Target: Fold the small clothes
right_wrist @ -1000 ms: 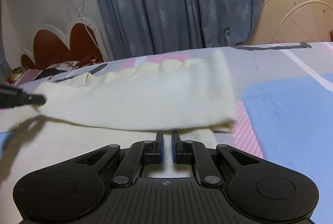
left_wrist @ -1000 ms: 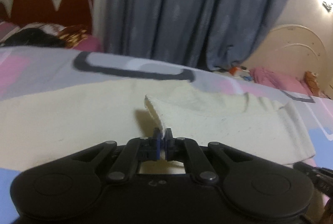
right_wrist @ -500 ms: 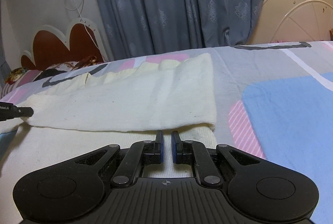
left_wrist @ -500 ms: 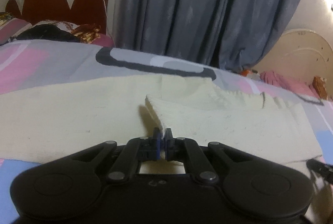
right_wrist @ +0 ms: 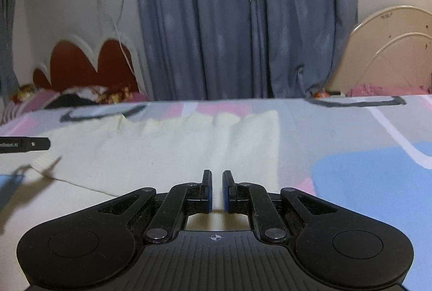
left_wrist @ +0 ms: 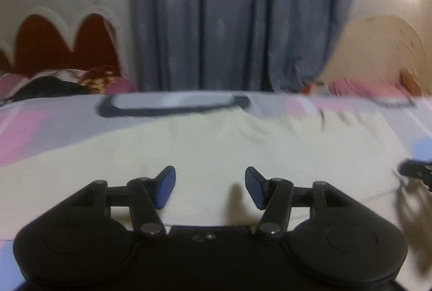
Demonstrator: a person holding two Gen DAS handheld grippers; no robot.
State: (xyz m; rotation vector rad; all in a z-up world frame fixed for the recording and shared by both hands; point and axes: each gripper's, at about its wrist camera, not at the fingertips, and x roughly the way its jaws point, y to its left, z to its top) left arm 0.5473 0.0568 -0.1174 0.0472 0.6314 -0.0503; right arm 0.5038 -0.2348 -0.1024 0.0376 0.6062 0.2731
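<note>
A cream cloth point(left_wrist: 243, 145) lies folded flat on the patterned bedspread point(left_wrist: 48, 123); it also shows in the right wrist view point(right_wrist: 189, 150). My left gripper point(left_wrist: 210, 183) is open and empty, jaws wide apart just above the cloth's near part. My right gripper point(right_wrist: 216, 184) stands over the cloth's near edge with its jaws nearly together, a narrow gap between them; the cloth lies under them and I cannot tell if it is pinched. The right gripper's tip shows at the left view's right edge point(left_wrist: 415, 172). The left gripper's finger shows in the right view point(right_wrist: 25, 144).
Grey-blue curtains point(right_wrist: 243, 20) hang behind the bed. A red scalloped headboard point(left_wrist: 64, 47) with pillows point(left_wrist: 59, 80) stands at the far left. A cream headboard point(right_wrist: 391, 56) and a pink pillow point(right_wrist: 378, 89) are at the far right.
My left gripper has opened and let go of the cloth edge, which now lies flat. The folded layer has settled toward the near edge. The left view has swung.
</note>
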